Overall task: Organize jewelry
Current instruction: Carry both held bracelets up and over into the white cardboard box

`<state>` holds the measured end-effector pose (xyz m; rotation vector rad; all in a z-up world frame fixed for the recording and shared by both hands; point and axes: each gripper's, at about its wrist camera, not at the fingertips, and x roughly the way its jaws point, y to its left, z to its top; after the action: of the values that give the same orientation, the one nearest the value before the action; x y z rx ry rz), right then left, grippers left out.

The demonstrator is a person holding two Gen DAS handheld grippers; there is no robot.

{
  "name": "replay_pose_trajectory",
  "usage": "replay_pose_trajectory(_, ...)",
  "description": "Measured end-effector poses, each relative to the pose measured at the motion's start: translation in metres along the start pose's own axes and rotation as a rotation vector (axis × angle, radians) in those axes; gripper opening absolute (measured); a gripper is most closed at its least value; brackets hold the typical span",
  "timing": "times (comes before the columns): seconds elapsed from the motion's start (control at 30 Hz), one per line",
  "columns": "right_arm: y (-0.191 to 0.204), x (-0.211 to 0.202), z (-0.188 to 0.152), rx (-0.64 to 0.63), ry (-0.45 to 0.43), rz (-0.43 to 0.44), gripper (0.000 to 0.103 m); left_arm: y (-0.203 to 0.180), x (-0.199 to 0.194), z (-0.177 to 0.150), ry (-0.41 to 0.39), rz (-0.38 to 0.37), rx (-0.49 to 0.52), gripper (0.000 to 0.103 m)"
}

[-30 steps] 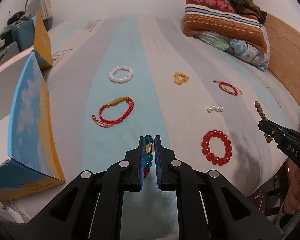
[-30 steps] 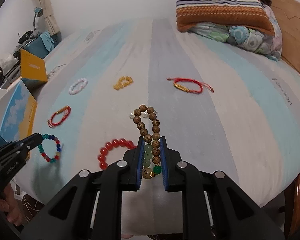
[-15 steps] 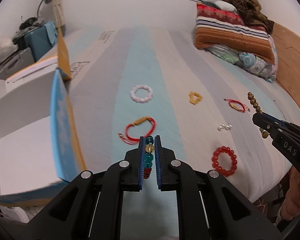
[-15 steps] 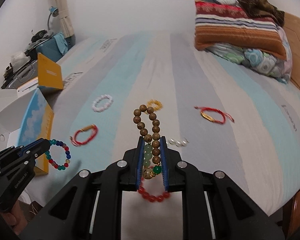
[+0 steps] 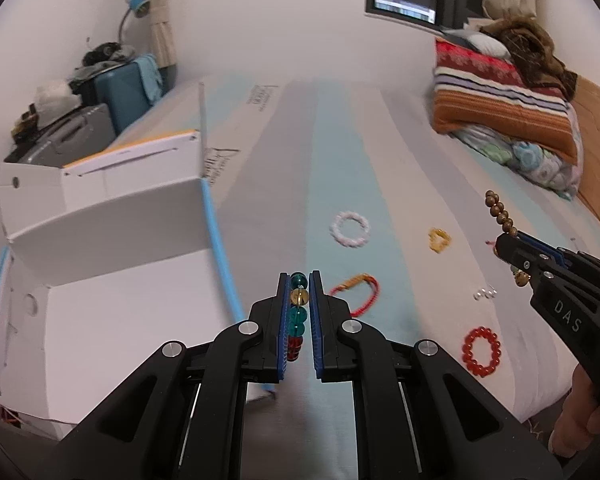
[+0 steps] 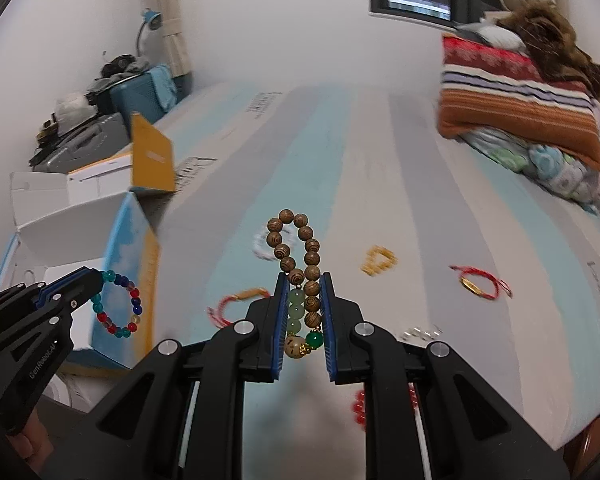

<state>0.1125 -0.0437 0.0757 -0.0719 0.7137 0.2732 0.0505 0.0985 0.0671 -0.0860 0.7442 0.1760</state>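
My left gripper (image 5: pixel 299 280) is shut on a multicoloured glass-bead bracelet (image 5: pixel 299 312), which hangs as a loop in the right wrist view (image 6: pixel 118 306), in the air beside the open white cardboard box (image 5: pixel 112 264). My right gripper (image 6: pixel 303 280) is shut on a brown wooden-bead bracelet (image 6: pixel 296 246) with green beads, held above the bed. On the striped bed sheet (image 5: pixel 340 152) lie a white bead bracelet (image 5: pixel 349 229), a red cord bracelet (image 5: pixel 358 292), a yellow bracelet (image 5: pixel 439 240), a red bead bracelet (image 5: pixel 482 351), small pearls (image 5: pixel 485 293) and another red cord bracelet (image 6: pixel 480 285).
The box has blue-and-orange flaps (image 6: pixel 140 264) and stands at the bed's left edge. Folded blankets and pillows (image 5: pixel 508 92) lie at the far right by a wooden headboard (image 5: pixel 596 132). Suitcases and clutter (image 5: pixel 96 108) stand beyond the box at the left.
Both grippers have risen and swung left towards the box, each keeping its bracelet. The box now fills the left of the left wrist view and the bed items look farther off.
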Motion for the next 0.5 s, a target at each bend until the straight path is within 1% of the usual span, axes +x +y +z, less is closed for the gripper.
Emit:
replay_pose_trajectory(0.13,0.026,-0.001,0.011,-0.030,-0.014,0.031,0.014,0.021,-0.010,0.004,-0.018,0.029,-0.016,0.009)
replay_pose_trajectory(0.33,0.064,-0.001,0.024,-0.075,-0.027,0.073,0.014,0.057,-0.019,0.005,-0.022,0.075,-0.057,0.009)
replay_pose_trajectory(0.5,0.096,0.001,0.031,-0.108,-0.032,0.113,0.014,0.084,-0.030,0.005,-0.026,0.090,-0.098,0.009)
